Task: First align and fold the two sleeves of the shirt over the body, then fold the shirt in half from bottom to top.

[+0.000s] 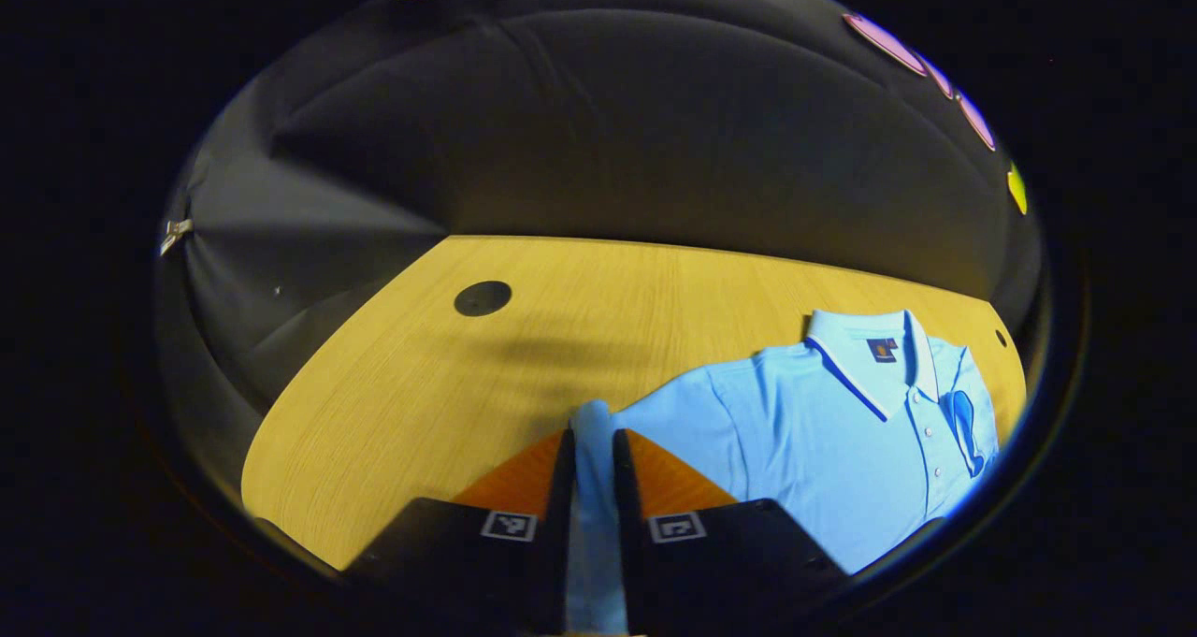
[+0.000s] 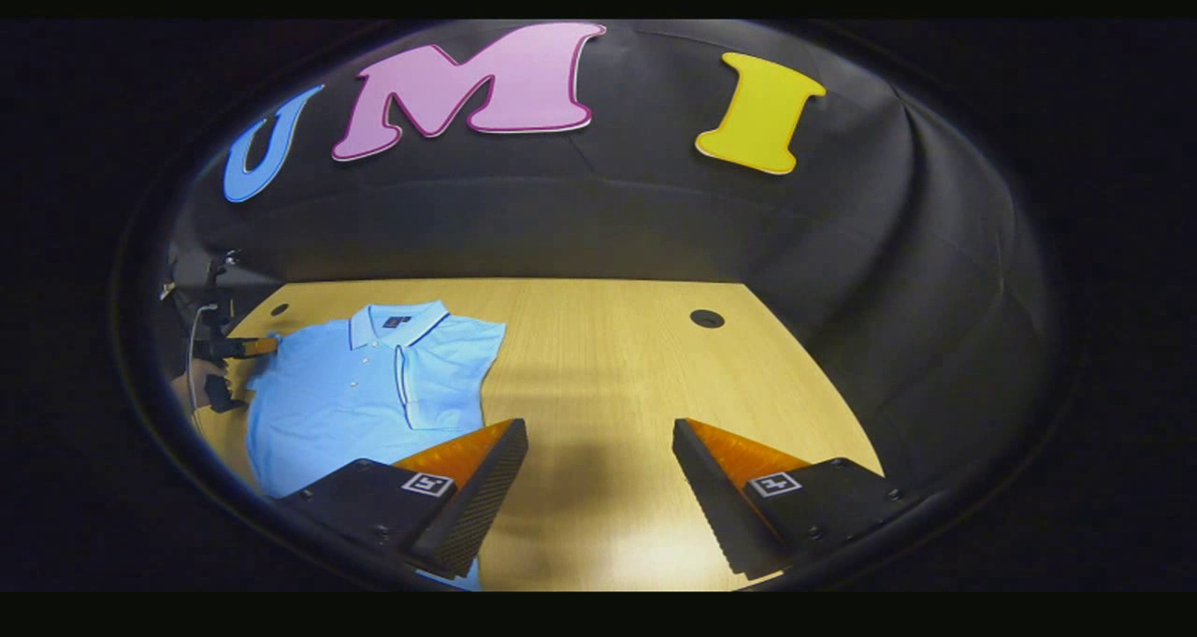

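In the left gripper view, the left gripper [image 1: 591, 450] is reaching low and level over the wooden table [image 1: 421, 384], its two fingers clenched on a band of light blue cloth, the sleeve [image 1: 593, 487] of the shirt [image 1: 823, 431]. The sleeve is running up between the fingers and joining the shirt, which is lying flat on the table with its white-edged collar [image 1: 874, 342] at the far end. A small dark label [image 1: 882, 349] is sitting inside the collar; its writing is too small to read. A dark round hole [image 1: 483, 297] is showing in the table, well apart from the shirt.

In the right gripper view, the right gripper [image 2: 598, 450] is hovering over bare table [image 2: 598, 366] beside the shirt [image 2: 365, 384], its fingers spread wide and grasping nothing. One sleeve [image 2: 449, 375] is lying folded over the shirt's body. On the shirt's far side, the left gripper [image 2: 245, 347] is meeting the shirt's edge. The collar label [image 2: 396, 321] is unreadable here too.
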